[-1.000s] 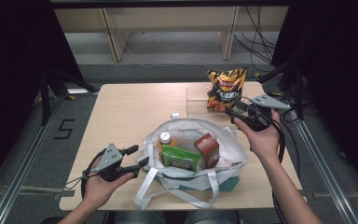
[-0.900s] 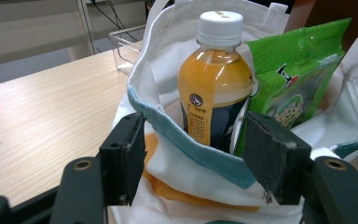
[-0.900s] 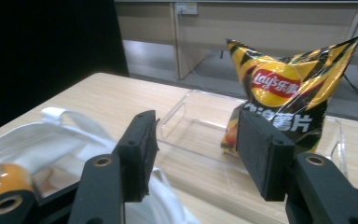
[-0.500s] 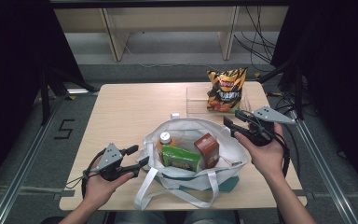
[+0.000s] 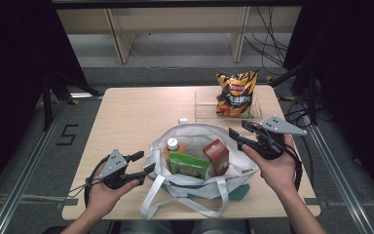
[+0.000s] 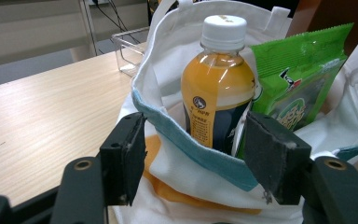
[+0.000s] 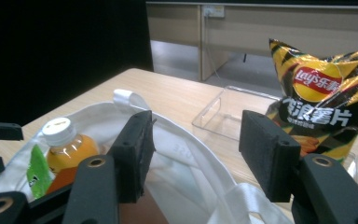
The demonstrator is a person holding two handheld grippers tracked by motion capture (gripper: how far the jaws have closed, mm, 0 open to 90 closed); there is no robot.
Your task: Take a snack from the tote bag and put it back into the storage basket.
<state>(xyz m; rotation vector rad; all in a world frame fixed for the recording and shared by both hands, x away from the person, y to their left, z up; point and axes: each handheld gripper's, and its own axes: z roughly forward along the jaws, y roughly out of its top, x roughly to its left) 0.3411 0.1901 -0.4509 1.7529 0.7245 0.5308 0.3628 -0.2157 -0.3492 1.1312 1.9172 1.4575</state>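
Two grippers in play. Our left gripper (image 5: 143, 163), lower left of the high view, has its jaws astride the white tote bag's (image 5: 202, 139) blue rim without clamping it. Our right gripper (image 5: 238, 131), right of centre, jaws just been opening, nothing between them. Bag sits centre-bottom, holding the juice bottle (image 5: 173, 145), green packet (image 5: 189, 165) and brown carton (image 5: 216, 156). Chip bag (image 5: 235, 93) stands in the clear tray (image 5: 204, 103), upper right.

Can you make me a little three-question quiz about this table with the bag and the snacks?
1. True or false: the chip bag lies inside the white tote bag.
2. What colour is the bottle's cap?
3. Which touches the tote's rim: A, left gripper; B, right gripper?

Key: 1 false, it stands in the clear tray. 2 white. 3 A.
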